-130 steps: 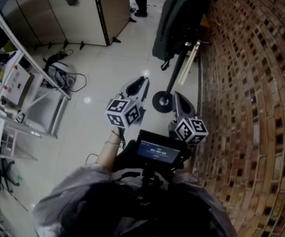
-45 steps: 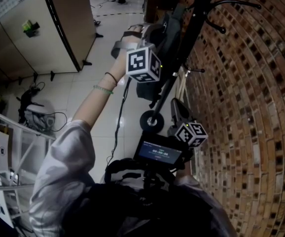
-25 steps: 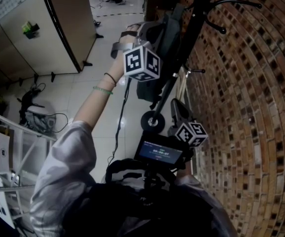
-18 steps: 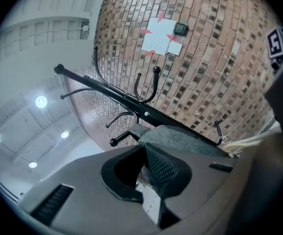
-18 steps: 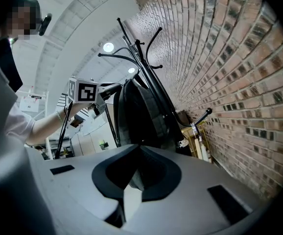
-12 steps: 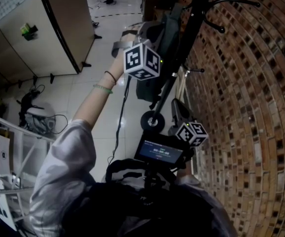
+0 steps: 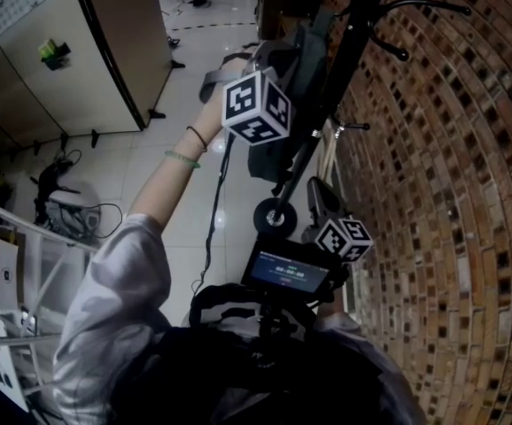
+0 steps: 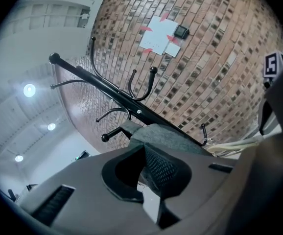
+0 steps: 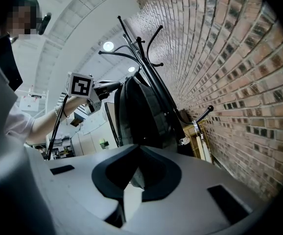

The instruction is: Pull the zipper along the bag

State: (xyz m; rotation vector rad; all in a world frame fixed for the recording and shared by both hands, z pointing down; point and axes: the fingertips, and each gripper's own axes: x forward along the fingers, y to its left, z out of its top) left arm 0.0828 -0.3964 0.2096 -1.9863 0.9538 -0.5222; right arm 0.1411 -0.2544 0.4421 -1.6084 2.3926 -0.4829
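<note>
A dark grey backpack [image 7: 284, 82] hangs on a black coat rack [image 7: 349, 42] against the brick wall. My left gripper [image 7: 265, 56] is raised to the bag's top, its marker cube below the hand. In the left gripper view its jaws [image 8: 144, 146] are closed together, with the bag's grey fabric [image 8: 173, 136] right at the tips. The right gripper view shows that gripper's tip [image 9: 113, 86] touching the bag's upper edge [image 9: 139, 114]. My right gripper [image 7: 316, 189] hangs low, apart from the bag, its jaws [image 9: 139, 148] shut with nothing between them.
The brick wall [image 7: 451, 193] fills the right side. A black wheel [image 7: 274, 217] stands on the floor below the bag. A tall cabinet [image 7: 61, 69] is at the left, with a metal shelf frame [image 7: 26, 237] and cables [image 7: 70, 206] nearer. A small screen [image 7: 287, 273] sits in front of my chest.
The left gripper rose from waist height to the bag's top, then edged slightly right over the last second. The right gripper stayed low and still.
</note>
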